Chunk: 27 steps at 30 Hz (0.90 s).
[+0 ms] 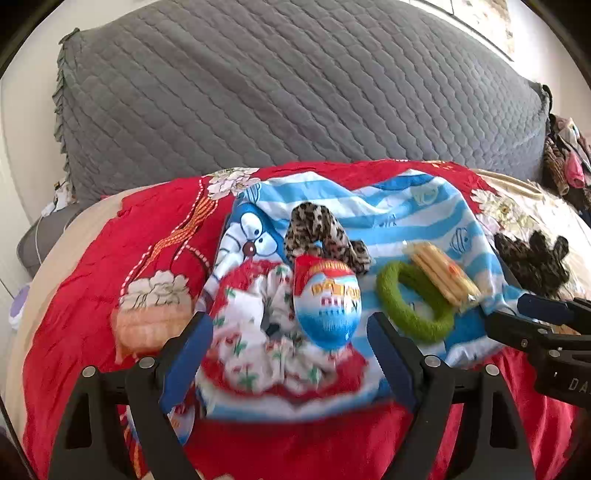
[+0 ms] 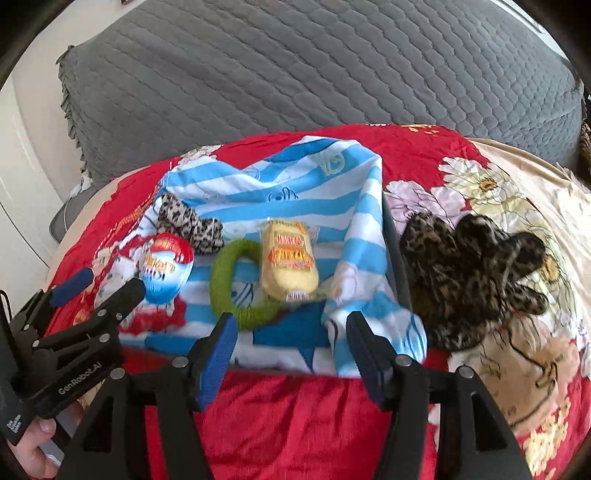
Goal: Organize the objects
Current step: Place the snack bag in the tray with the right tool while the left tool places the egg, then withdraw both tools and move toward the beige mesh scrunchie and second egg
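Both claws, left (image 1: 290, 354) and right (image 2: 291, 354), hang spread, gripping nothing, above egg toy (image 1: 327, 302), green ring (image 2: 240, 284), snack pack (image 2: 288, 266) on striped cloth (image 2: 295, 192).

Bright, soft daylight all over, no harsh glare anywhere. Washed out a bit along the top right of the left wrist view, near the pale wall (image 1: 480, 22), so probably lit from that side. Shadows faint, just a soft dark patch under the leopard-print cloth (image 2: 476, 277). Heavy fisheye bending in both views: grey quilted pillow (image 1: 295, 92) bulging like a dome, black vignette in the corners. Motion blur pretty obvious on the near stuff, especially the red-and-blue round packet (image 1: 328, 302) and the yellow snack pack (image 2: 290, 266), print smeared and unreadable. Colours punchy, reds nearly oversaturated on the red bedspread (image 2: 295, 424). Background sharper than the foreground.
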### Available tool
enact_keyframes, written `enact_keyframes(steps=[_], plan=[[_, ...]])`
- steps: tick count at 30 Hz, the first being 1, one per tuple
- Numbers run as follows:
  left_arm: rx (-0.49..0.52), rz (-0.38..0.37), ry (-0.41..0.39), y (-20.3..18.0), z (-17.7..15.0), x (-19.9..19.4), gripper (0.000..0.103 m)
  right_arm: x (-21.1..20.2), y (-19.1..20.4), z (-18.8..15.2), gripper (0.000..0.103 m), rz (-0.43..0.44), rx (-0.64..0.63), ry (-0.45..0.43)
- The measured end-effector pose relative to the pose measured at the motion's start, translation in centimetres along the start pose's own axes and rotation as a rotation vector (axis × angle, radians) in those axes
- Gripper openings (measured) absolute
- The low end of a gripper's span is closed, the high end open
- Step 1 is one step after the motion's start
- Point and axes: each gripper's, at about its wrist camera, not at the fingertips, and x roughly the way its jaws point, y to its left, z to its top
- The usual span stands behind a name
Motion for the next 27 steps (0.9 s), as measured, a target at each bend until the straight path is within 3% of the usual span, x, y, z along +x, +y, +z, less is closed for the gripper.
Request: enact_keyframes(steps=[17, 21, 27], plan=[[0.034, -0.007, 0.039, 0.0, -7.5, -7.7, 0.094, -4.7, 1.1, -8.0, 0.079, -0.011, -0.046, 0.054], [0.034, -0.006, 0.035, 0.3, -8.7, -9.2, 0.094, -5.9, 1.0, -9.7, 0.090, -0.048, -0.063, 0.055], [0.013, 0.023, 0.024, 1.4, -8.5, -9.8, 0.094, -7.2, -0.8, -9.9, 0.096, -0.082, -0.010, 0.031]])
